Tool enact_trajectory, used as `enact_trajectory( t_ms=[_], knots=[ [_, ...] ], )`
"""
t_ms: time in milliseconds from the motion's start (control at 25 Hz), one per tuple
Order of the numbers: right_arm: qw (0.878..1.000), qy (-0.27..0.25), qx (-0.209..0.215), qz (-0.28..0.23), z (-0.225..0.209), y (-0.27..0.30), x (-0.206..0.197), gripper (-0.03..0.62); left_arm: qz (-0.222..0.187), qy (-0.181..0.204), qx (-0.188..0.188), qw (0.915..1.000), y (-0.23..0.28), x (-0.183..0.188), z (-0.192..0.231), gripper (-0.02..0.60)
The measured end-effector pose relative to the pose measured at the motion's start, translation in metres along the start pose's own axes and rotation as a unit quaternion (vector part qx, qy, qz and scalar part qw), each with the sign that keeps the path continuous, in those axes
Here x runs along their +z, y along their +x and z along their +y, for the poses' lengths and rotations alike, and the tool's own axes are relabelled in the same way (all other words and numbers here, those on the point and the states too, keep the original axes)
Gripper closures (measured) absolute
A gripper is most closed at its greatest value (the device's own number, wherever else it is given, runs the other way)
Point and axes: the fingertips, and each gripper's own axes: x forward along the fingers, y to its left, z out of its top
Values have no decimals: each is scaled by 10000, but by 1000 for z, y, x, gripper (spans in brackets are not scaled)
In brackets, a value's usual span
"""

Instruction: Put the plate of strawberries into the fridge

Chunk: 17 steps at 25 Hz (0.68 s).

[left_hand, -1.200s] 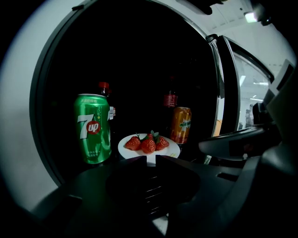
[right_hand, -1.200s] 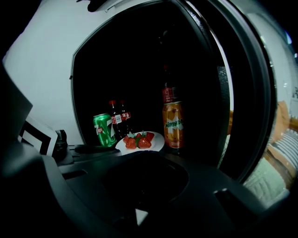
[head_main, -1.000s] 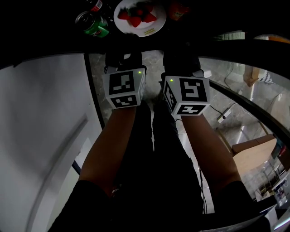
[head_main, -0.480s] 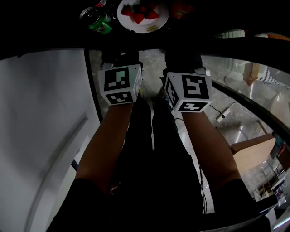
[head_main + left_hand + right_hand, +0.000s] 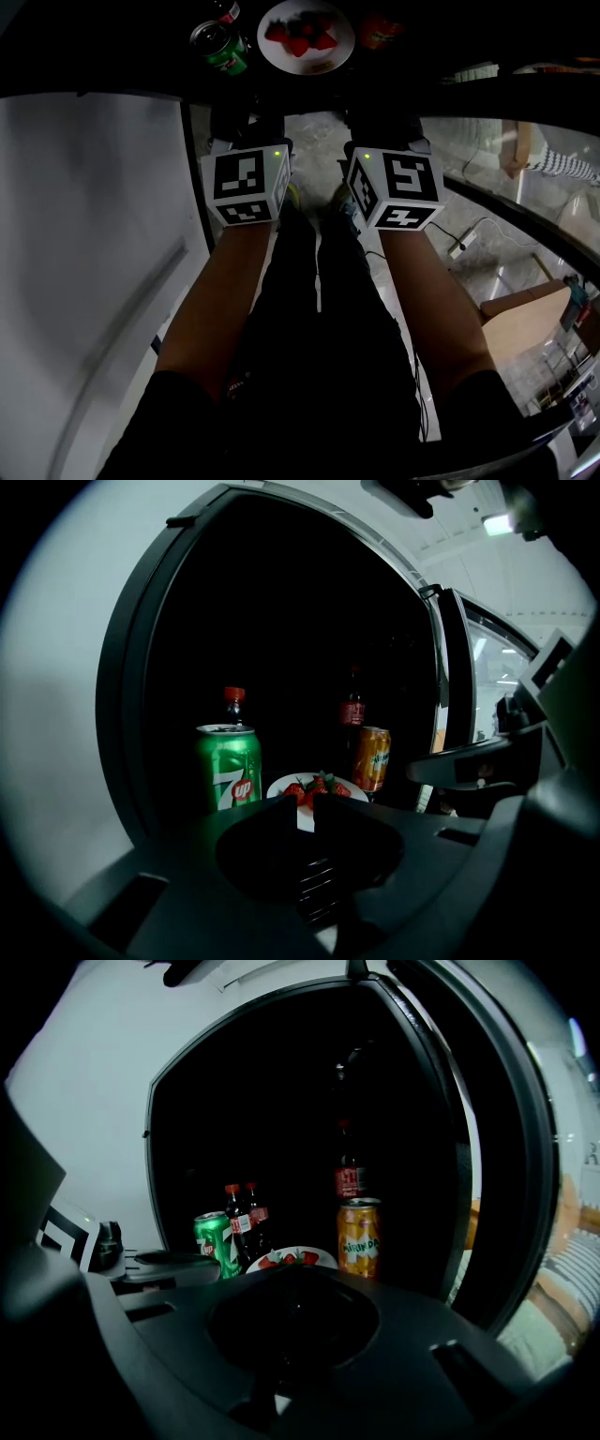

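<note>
Open fridge, interior dark, seen from in front; its glazed door stands swung out to the right of the plate. The plate, white and round, stands inside the fridge and serves as landmark.

Left gripper: held on the near side of the plate, outside the fridge opening and well apart from the plate. Its tongs are parted by only a narrow slit, through which the plate shows, and they hold nothing.

Right gripper: beside the left one, likewise on the near side of the plate and clear of it. Its tongs appear to be closed together with nothing between them, though the view is dim.

Tall cola bottle: behind the plate to the right.

Two small cola bottles: behind the plate to the left, side by side.

Green can: just left of the plate, upright, top opened.

Orange can: just right of the plate, upright.

Strawberries: a small red cluster with green tops, lying on the plate near its middle.
</note>
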Motion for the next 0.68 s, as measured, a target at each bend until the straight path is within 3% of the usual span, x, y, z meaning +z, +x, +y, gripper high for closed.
enact_trajectory(
  t_ms=[680],
  knots=[
    [9996,-37,-211,-209,4,-22,19,589,-201,89,-147,9997,-25,26,-3,528]
  ],
)
